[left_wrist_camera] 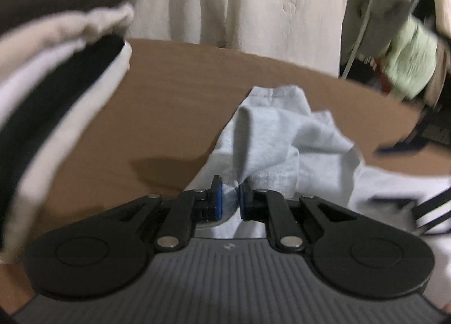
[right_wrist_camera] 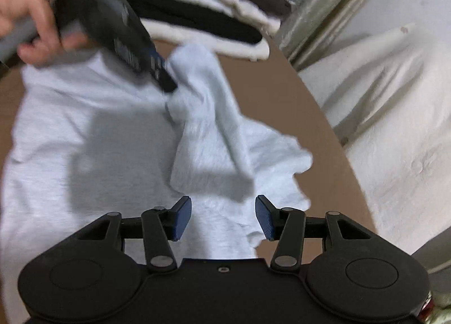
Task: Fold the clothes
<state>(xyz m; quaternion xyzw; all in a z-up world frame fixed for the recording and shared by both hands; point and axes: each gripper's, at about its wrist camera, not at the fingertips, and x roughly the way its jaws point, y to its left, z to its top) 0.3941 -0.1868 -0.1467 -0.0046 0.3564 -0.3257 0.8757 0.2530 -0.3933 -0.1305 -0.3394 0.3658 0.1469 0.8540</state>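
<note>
A pale grey-blue garment point(right_wrist_camera: 84, 138) lies spread on the brown table point(right_wrist_camera: 284, 93), with one end bunched and lifted point(left_wrist_camera: 270, 138). My left gripper point(left_wrist_camera: 231, 195) is shut on a pinch of that cloth, which shows between its blue pads. In the right wrist view the left gripper point(right_wrist_camera: 169, 86) comes in from the upper left, held by a hand point(right_wrist_camera: 36, 36), and pulls a fold of the garment up. My right gripper point(right_wrist_camera: 223, 218) stands open just above the garment, nothing between its fingers point(right_wrist_camera: 265, 219).
A stack of folded clothes point(left_wrist_camera: 56, 79), white, black and dark brown layers, sits on the table's far left; the same stack point(right_wrist_camera: 214, 19) shows at top in the right view. Cream fabric point(left_wrist_camera: 253, 14) hangs beyond the table edge. Clutter point(left_wrist_camera: 408, 59) lies at far right.
</note>
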